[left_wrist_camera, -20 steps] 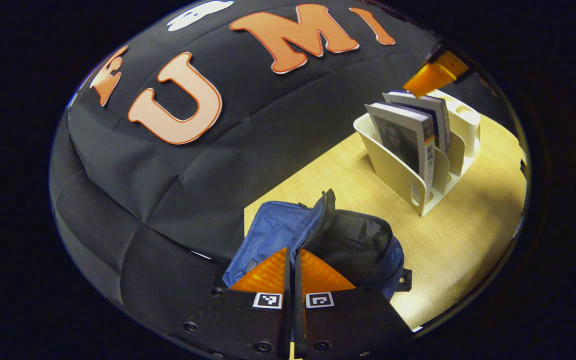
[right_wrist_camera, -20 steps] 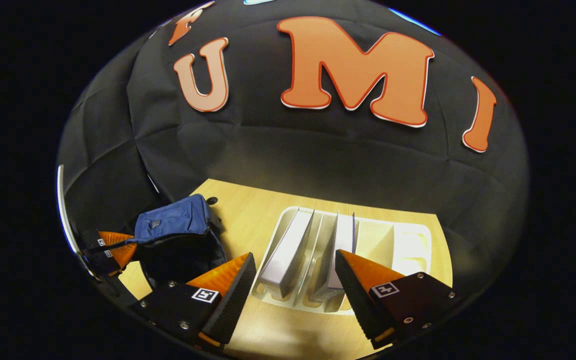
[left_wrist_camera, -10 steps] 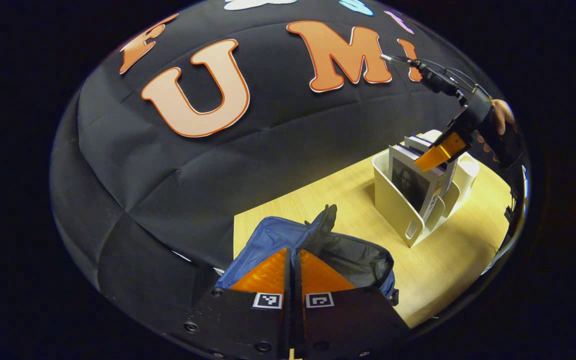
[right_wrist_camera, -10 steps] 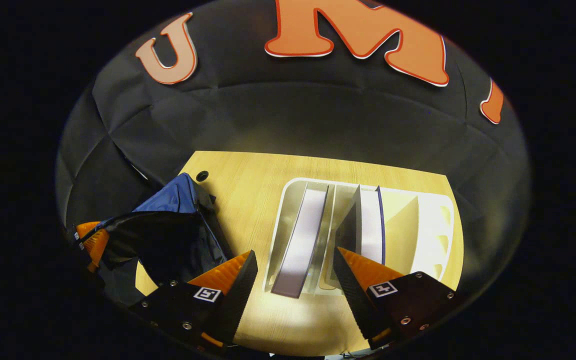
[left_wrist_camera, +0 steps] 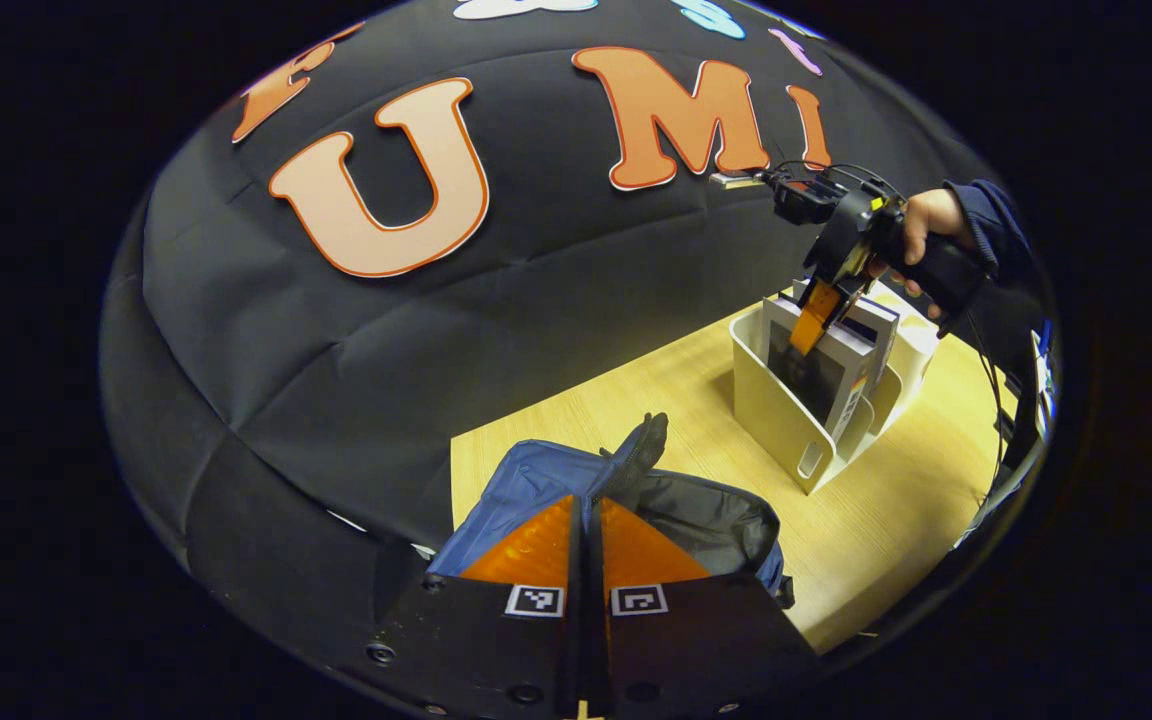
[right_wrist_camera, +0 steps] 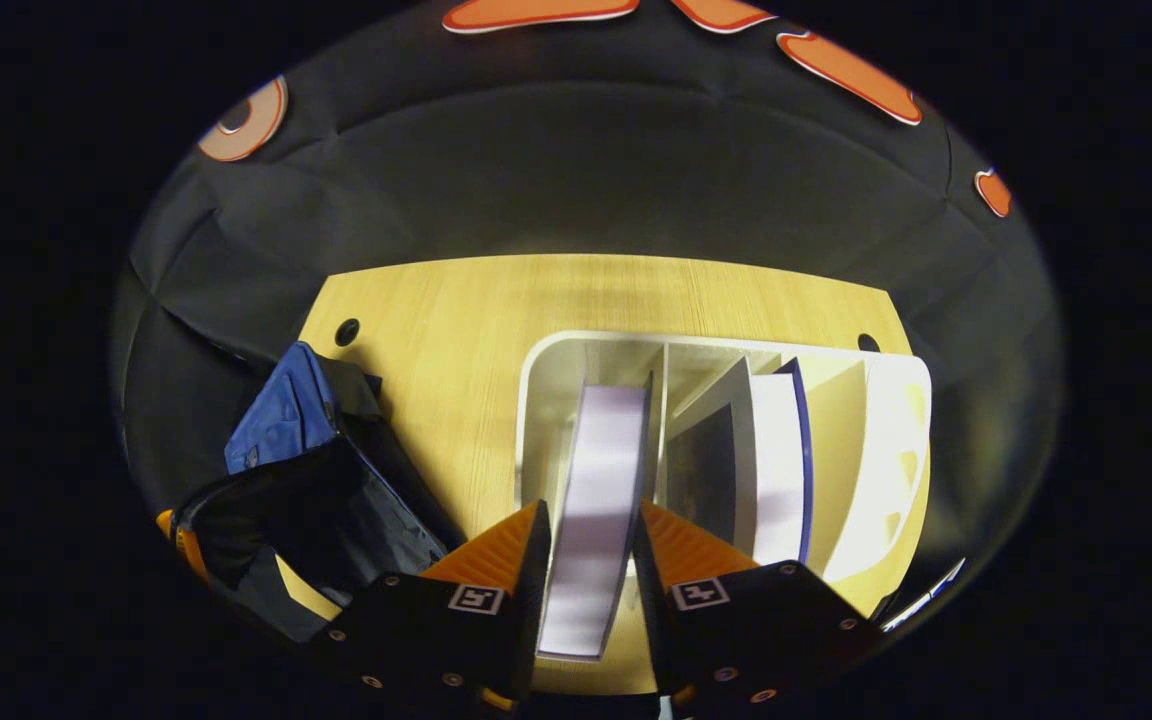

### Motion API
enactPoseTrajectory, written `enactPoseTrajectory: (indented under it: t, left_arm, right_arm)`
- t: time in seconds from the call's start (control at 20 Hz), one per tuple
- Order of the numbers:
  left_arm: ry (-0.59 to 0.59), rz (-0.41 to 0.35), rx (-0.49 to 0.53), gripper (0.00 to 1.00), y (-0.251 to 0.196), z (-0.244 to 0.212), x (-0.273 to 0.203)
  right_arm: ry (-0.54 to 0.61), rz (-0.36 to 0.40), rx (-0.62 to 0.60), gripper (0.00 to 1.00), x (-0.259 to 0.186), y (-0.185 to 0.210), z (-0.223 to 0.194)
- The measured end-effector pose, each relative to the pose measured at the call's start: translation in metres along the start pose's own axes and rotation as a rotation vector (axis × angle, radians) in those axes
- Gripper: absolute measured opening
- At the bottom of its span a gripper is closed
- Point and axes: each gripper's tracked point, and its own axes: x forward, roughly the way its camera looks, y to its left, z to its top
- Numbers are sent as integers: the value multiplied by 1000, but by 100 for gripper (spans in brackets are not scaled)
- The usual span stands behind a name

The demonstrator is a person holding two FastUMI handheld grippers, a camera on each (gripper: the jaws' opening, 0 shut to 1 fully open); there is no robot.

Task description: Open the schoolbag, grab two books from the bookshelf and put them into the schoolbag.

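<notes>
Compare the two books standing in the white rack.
The left-slot white-edged book sits between the right gripper fingers; the right-slot blue-covered book is untouched. The first stands nearly upright; the second leans against its divider. Both remain in the white plastic book rack, page edges up.

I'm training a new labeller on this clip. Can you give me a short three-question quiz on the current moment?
1. True or false: the bag lies open on the table.
2. Which book is the right tool closing on? A) the left book B) the right book C) neither
3. Fill in: the rack holds ___ books.

Key: 1 true; 2 A, the fingers flank it, though contact is unclear; 3 two. The left tool looks shut at the bag's edge; whether it pinches fabric cannot be told.
</notes>
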Motion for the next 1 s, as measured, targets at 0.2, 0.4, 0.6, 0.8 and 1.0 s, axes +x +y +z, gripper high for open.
enactPoseTrajectory:
  t: [0.2,0.4,0.6,0.8,1.0]
  left_arm:
    - [-1,-17,-10,3,-2,-3,6]
    - [6,-24,-27,3,-4,-4,9]
    - [17,-25,-29,3,-4,-5,11]
    - [29,-22,-19,3,-3,-5,14]
    - [33,-12,-5,3,-1,-3,15]
  right_arm:
    - [89,8,41,36,-8,-2,-6]
    - [80,73,77,31,-29,-6,0]
    - [21,128,114,31,-70,-17,14]
    - [-75,173,149,31,-119,-36,21]
    - [-166,240,204,31,-165,-50,18]
